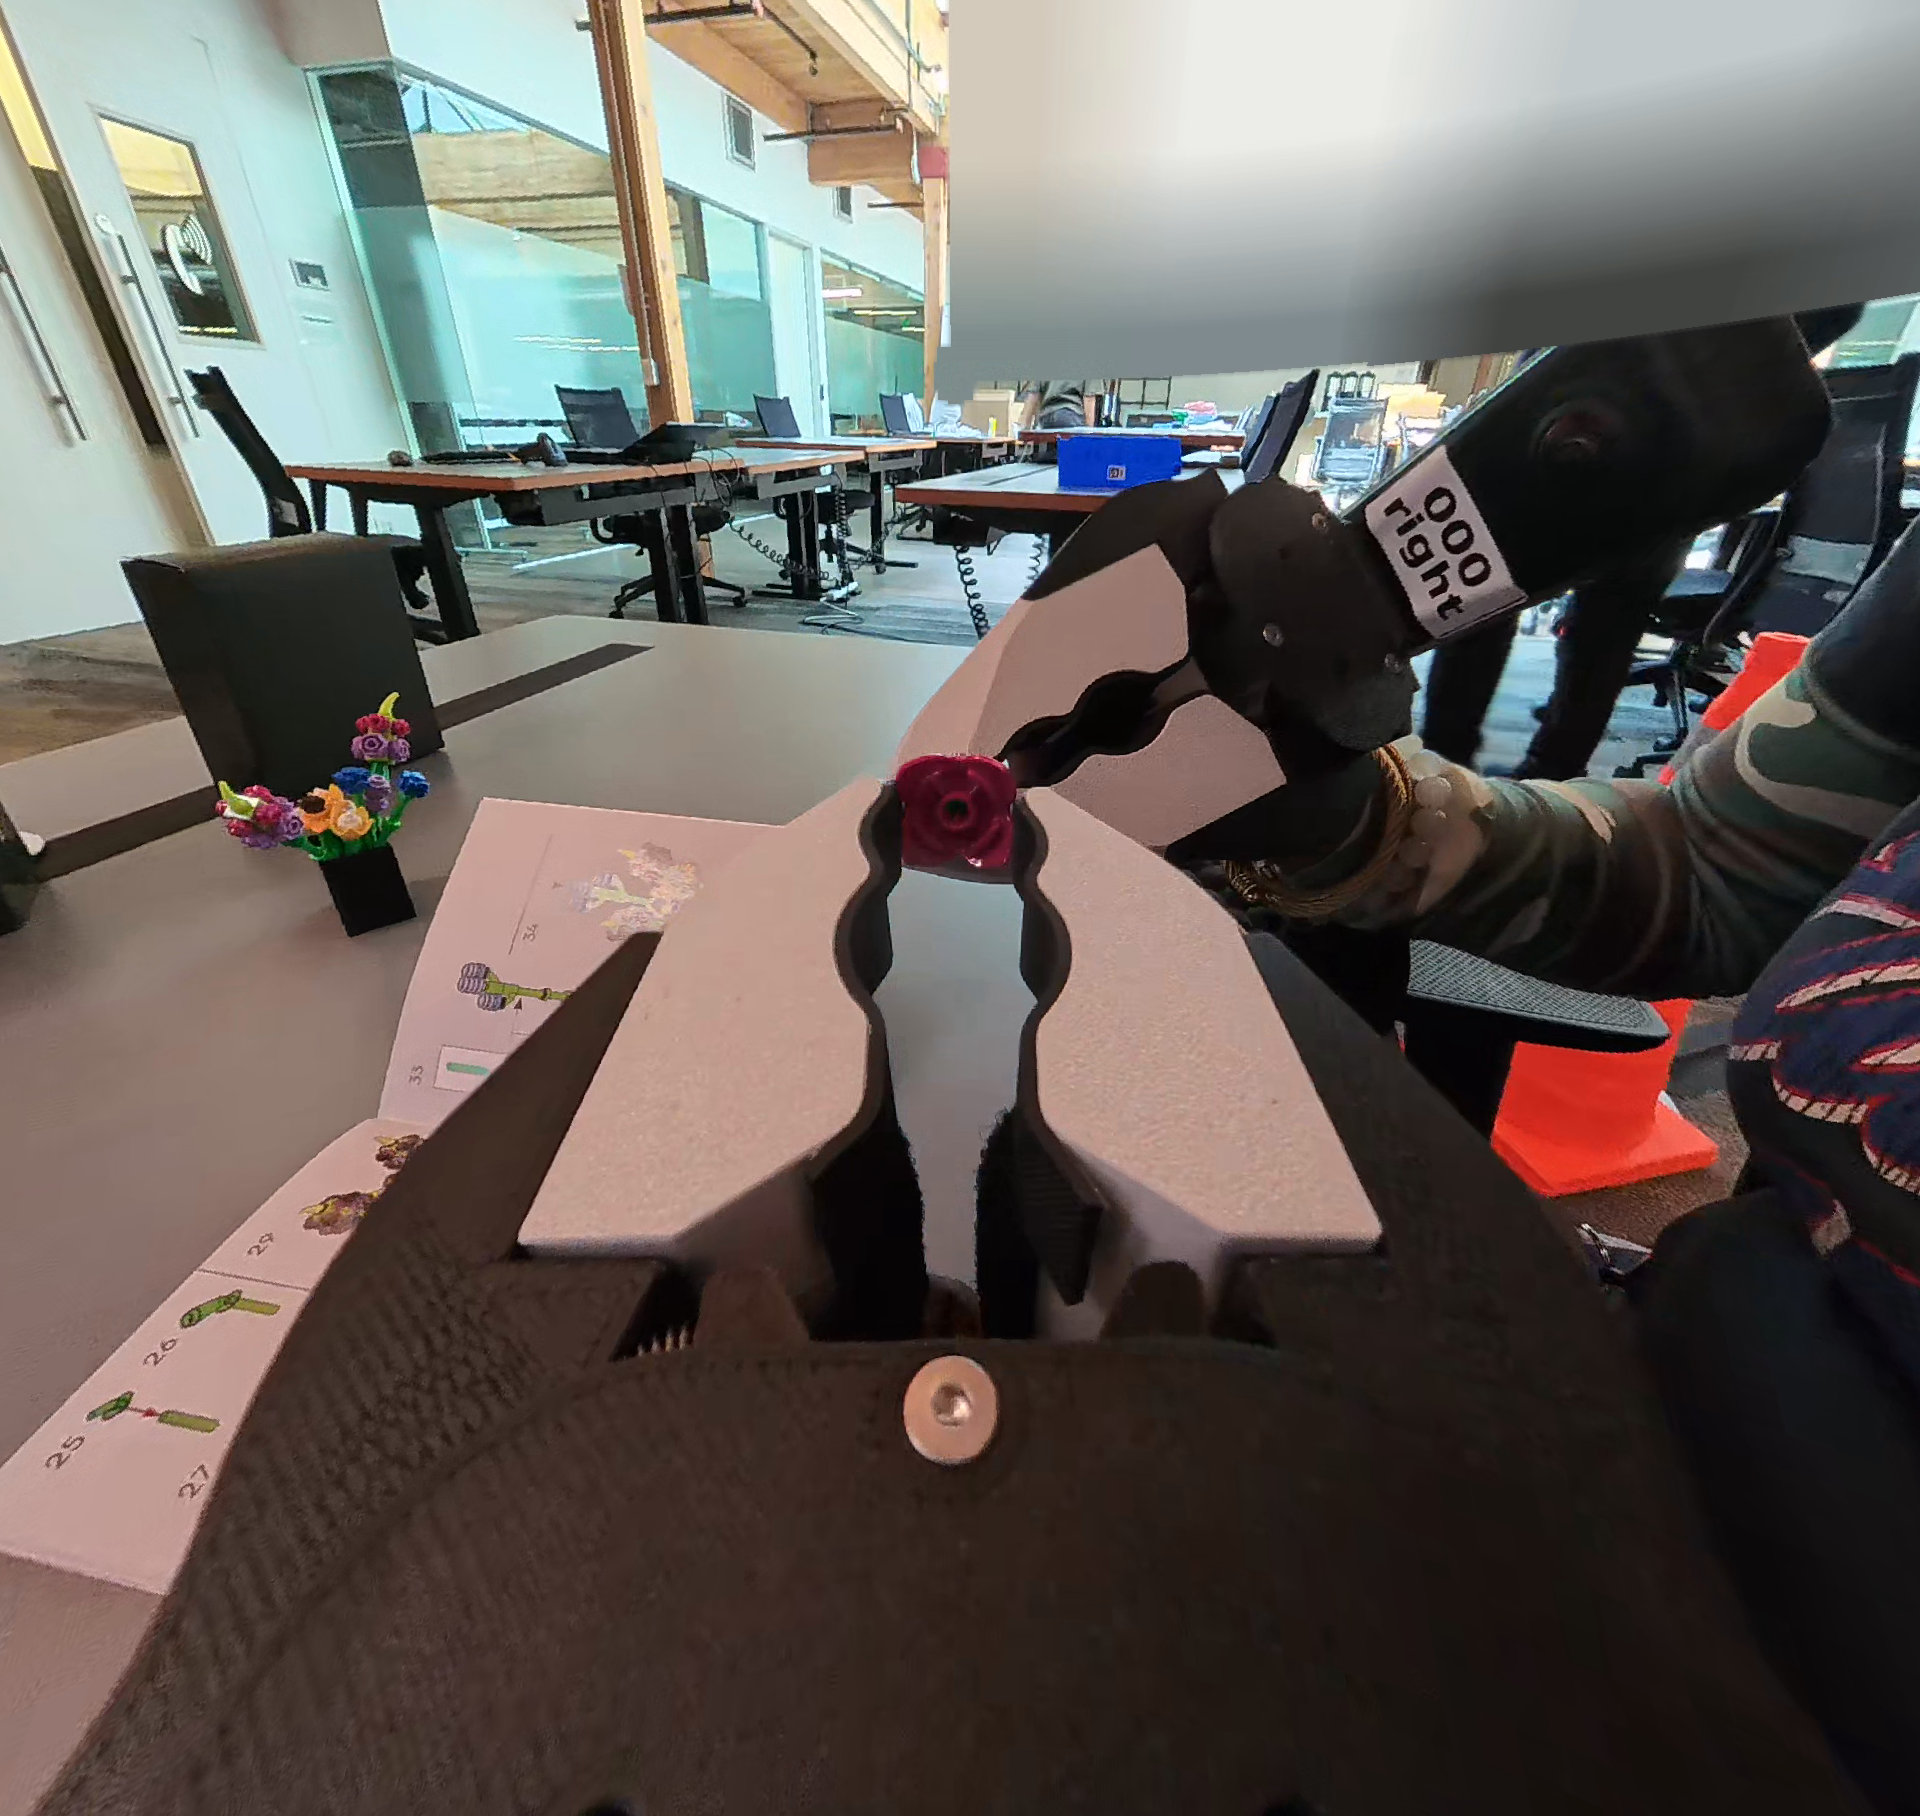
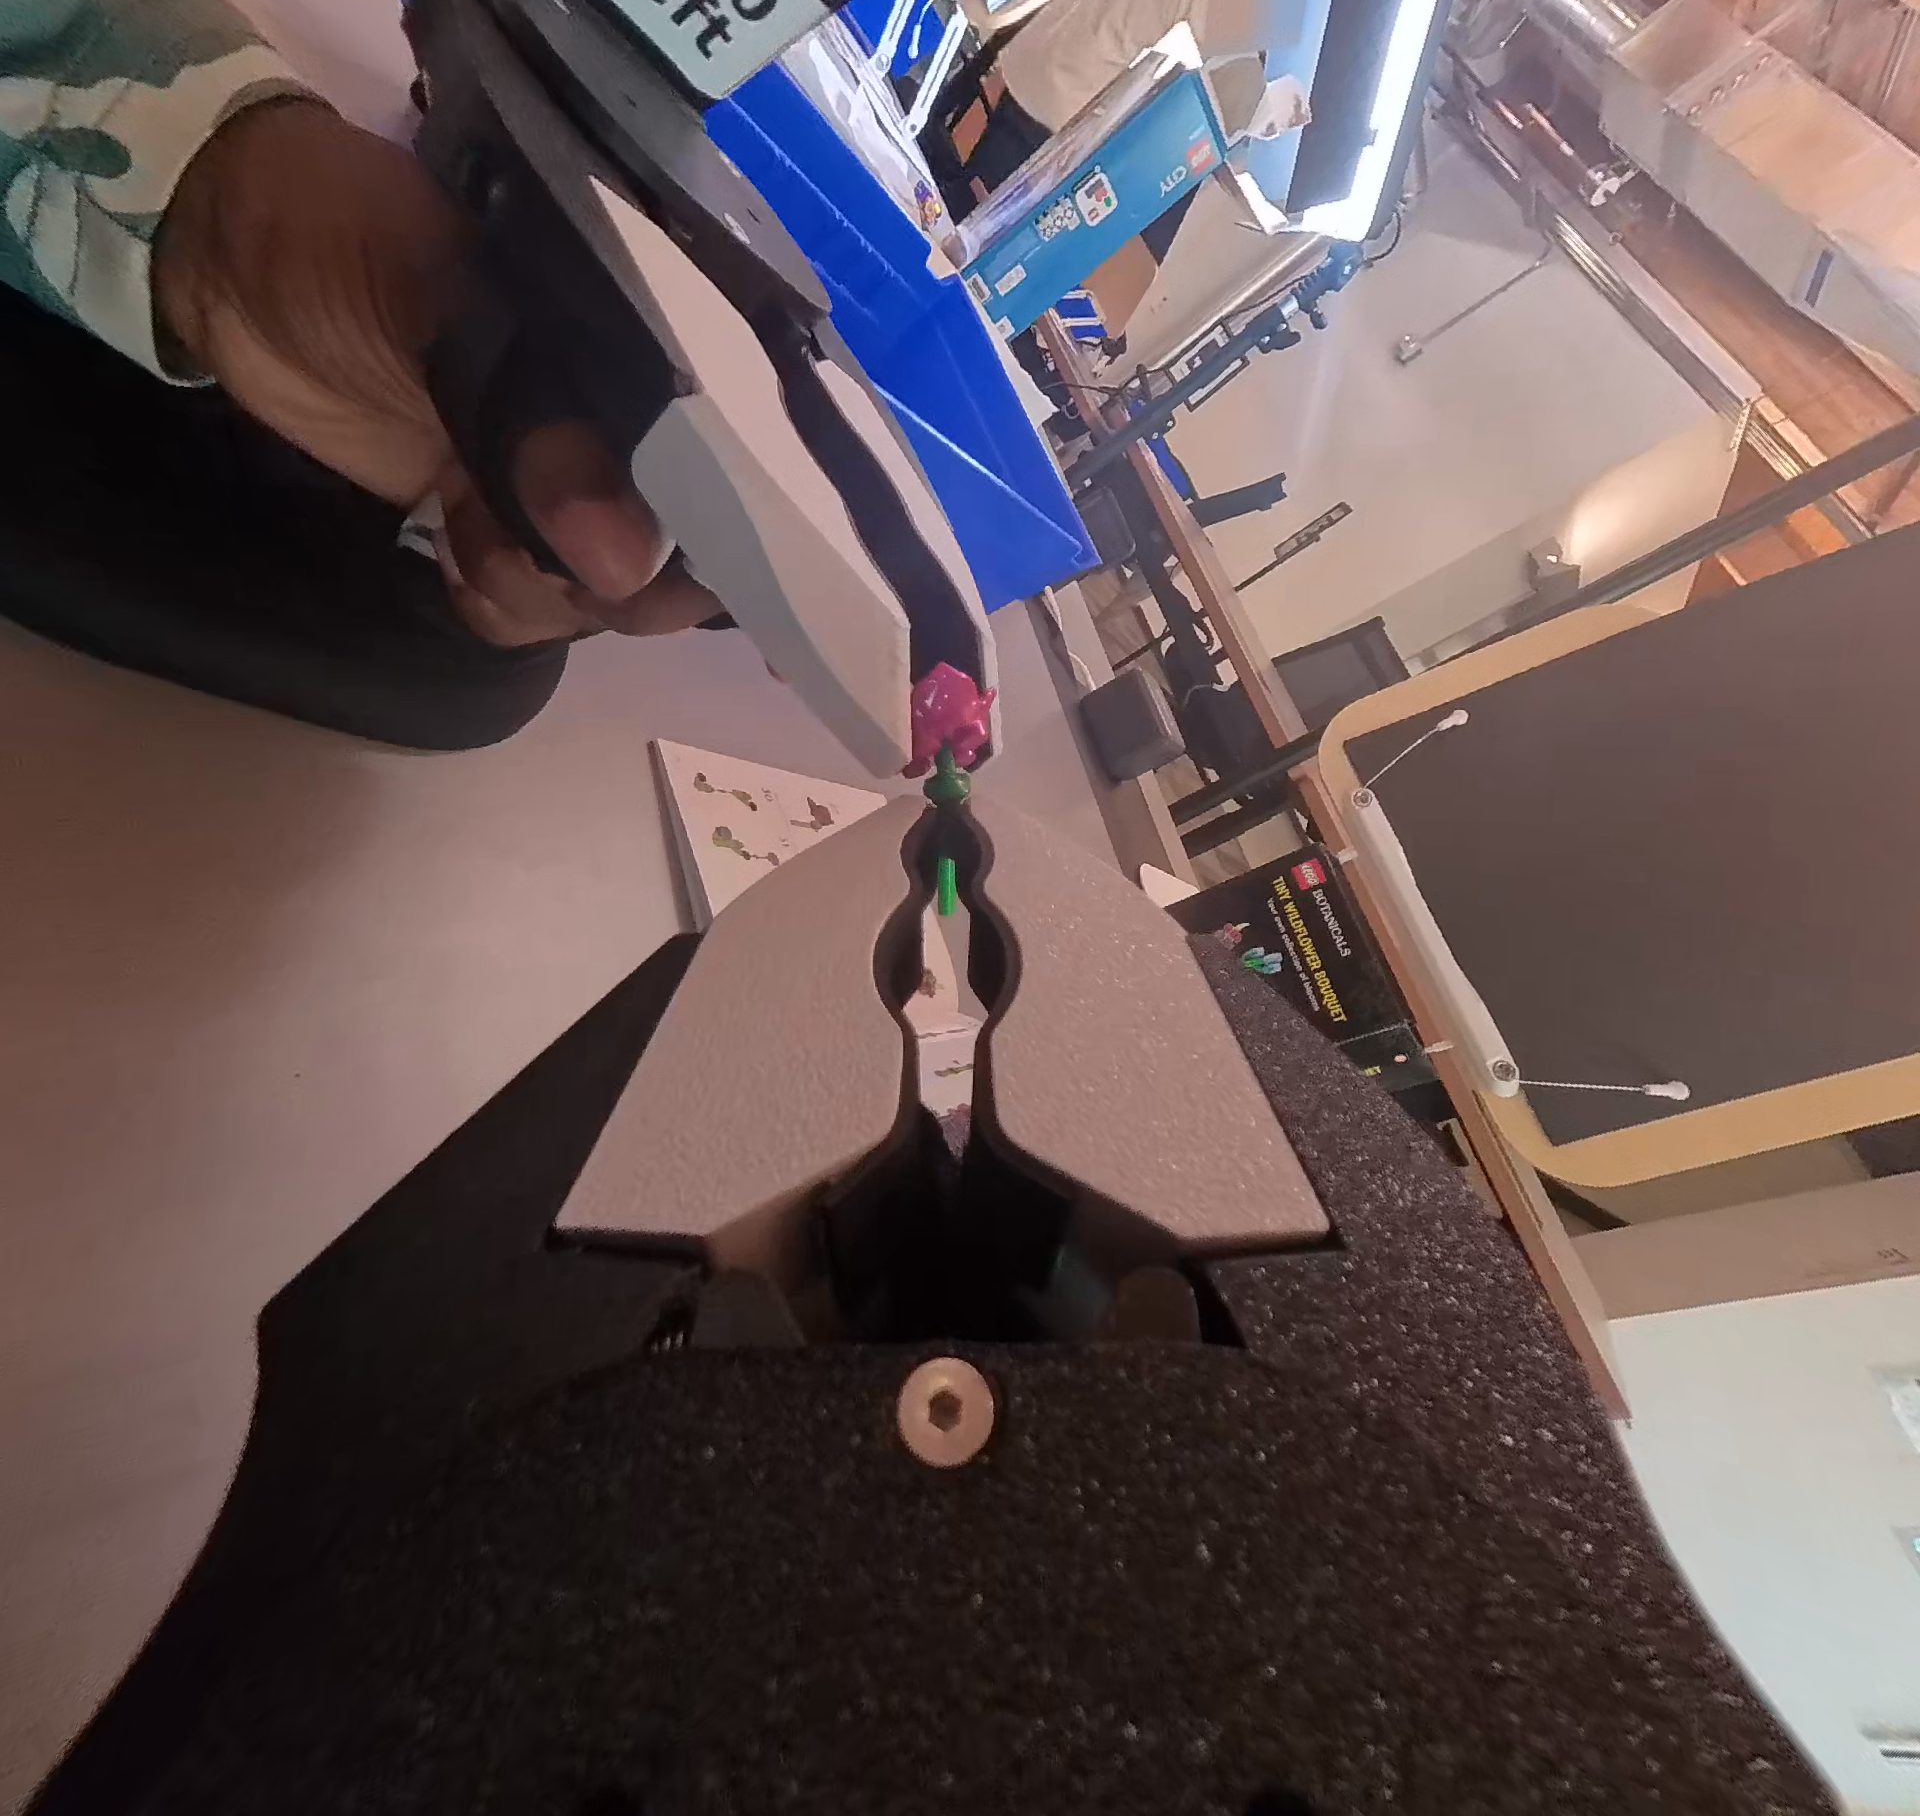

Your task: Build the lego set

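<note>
A magenta flower piece (image 1: pixel 953 816) sits clamped between the left gripper (image 1: pixel 953 836) tips. The right gripper (image 2: pixel 945 821), closed on a green stem (image 2: pixel 947 836), meets it. Below the flower lies the instruction booklet (image 1: pixel 582 914); beyond it stands a finished bouquet (image 1: pixel 343 805).

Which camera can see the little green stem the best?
The right wrist view. There the green stem shows clearly, pinched at the right gripper fingertips, its top meeting the pink flower piece that the left gripper holds. The left wrist view shows the flower's face, but no stem that I can make out.
</note>
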Motion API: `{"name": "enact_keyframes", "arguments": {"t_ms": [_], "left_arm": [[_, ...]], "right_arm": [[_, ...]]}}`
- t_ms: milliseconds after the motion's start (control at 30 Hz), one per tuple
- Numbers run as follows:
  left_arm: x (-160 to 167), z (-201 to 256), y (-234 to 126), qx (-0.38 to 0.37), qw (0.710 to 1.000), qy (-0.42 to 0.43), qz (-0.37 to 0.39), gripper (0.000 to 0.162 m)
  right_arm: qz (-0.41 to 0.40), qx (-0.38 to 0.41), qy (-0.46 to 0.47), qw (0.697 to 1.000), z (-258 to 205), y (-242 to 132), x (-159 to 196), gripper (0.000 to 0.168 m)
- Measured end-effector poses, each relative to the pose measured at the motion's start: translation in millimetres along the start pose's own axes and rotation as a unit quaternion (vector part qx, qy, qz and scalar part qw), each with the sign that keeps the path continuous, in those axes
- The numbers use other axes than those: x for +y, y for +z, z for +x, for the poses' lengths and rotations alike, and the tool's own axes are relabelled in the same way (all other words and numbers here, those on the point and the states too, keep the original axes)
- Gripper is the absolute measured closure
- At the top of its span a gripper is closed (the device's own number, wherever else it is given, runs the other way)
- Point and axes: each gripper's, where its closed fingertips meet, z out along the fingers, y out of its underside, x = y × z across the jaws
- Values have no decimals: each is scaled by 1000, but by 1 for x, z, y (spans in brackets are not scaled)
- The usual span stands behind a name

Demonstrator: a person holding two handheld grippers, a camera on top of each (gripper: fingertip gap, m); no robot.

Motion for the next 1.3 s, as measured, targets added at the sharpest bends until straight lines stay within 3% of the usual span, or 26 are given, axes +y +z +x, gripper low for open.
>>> {"name": "enact_keyframes", "arguments": {"t_ms": [333,767,1300], "left_arm": [[24,-8,0,-21,992,32,-122,142],[42,-15,0,-45,982,-9,-185,142],[52,-18,0,-46,977,-42,-206,142]], "right_arm": [[-67,-28,-27,997,-13,5,20,166],[-113,-49,-16,992,-24,7,36,166],[-132,-64,6,989,-32,6,44,166]]}}
